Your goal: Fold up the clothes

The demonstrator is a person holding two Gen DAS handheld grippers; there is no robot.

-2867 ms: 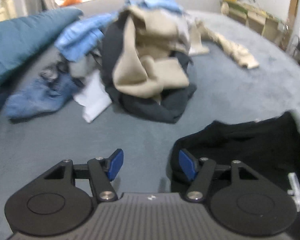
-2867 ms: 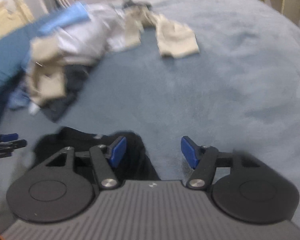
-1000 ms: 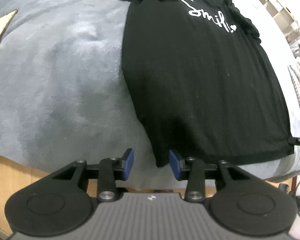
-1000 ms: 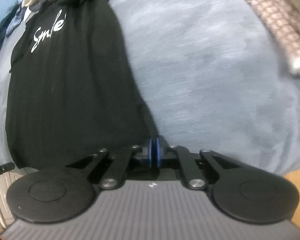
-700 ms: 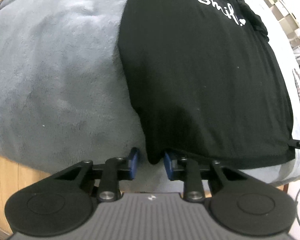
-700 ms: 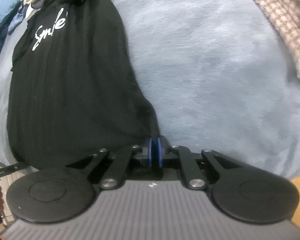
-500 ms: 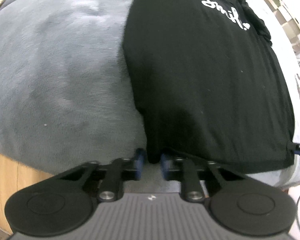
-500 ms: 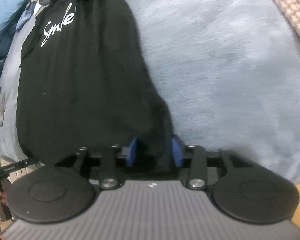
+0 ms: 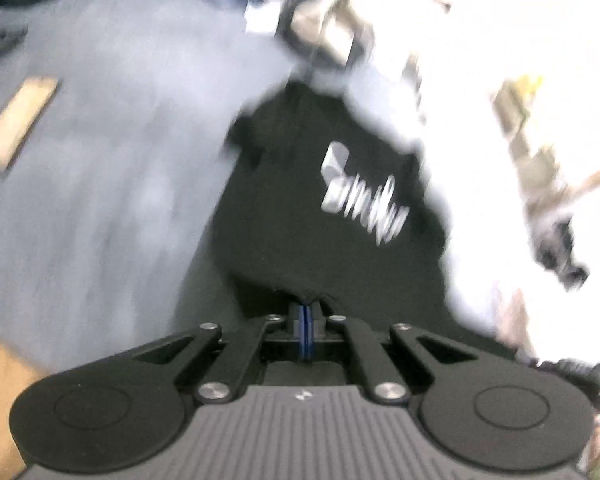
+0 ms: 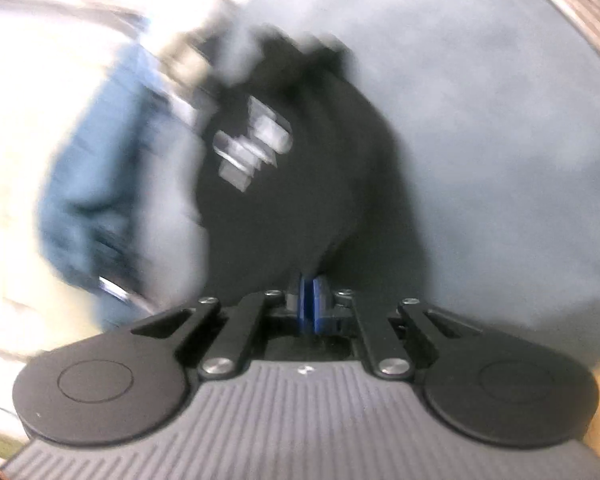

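Left wrist view: black T-shirt (image 9: 320,216) with white lettering (image 9: 360,200) lies on the grey bed cover (image 9: 100,184), its near edge pinched between the closed blue pads of the left hand-held gripper (image 9: 305,322). Right wrist view confirms the right hand-held gripper (image 10: 311,304) is likewise clamped on the shirt (image 10: 300,184). Judgement: folding appears barely begun; no fold is visible, and all folds remain. Both frames are heavily blurred. Only the left view shows the unsorted clothes pile (image 9: 324,36) at 12 o'clock; only the right shows blue fabric (image 10: 96,184) at 9 o'clock.
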